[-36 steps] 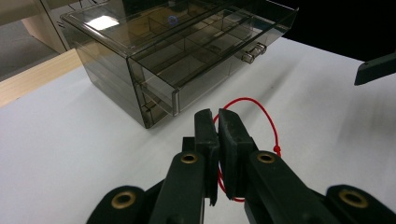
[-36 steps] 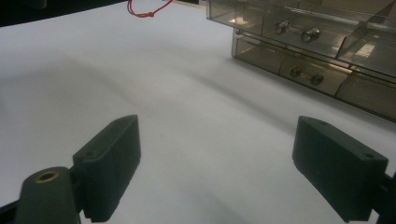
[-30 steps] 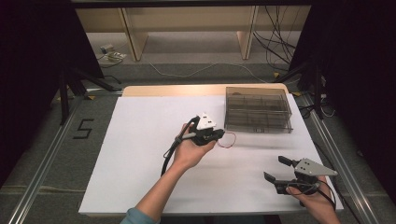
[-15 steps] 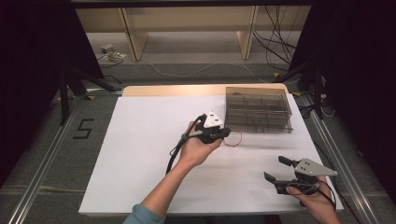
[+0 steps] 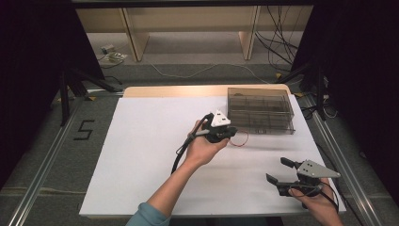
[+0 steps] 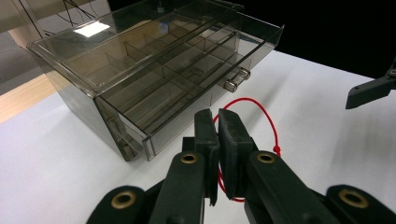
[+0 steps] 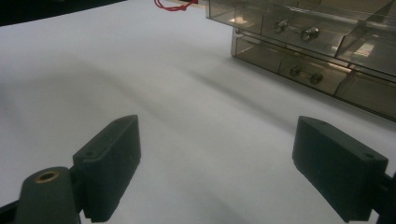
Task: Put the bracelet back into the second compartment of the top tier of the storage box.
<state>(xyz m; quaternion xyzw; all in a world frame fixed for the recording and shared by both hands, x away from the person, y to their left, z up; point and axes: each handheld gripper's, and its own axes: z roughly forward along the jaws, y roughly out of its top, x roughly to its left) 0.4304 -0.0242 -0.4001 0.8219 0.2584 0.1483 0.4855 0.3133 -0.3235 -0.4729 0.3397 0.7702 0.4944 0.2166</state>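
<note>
Red cord loop (image 6: 261,122) pinched between jaws of left gripper (image 6: 218,122), hanging just in front of smoky clear drawer box (image 5: 261,110), near its lower drawer knobs. Box at far right of white tabletop (image 5: 141,150), drawers divided into compartments. Right gripper (image 5: 278,172) near box's front, well toward person, jaws wide apart, holding nothing. Floor marking "5" (image 5: 83,130) left of tabletop.

1. The left hand (image 5: 203,147) reaches out over the table's middle, forearm stretched from the bottom edge, holding the left gripper (image 6: 218,122) with its jaws pressed nearly together.
2. The right hand (image 5: 316,203) sits low near the front right corner, holding the right gripper (image 5: 278,170) with its jaws spread wide.
</note>
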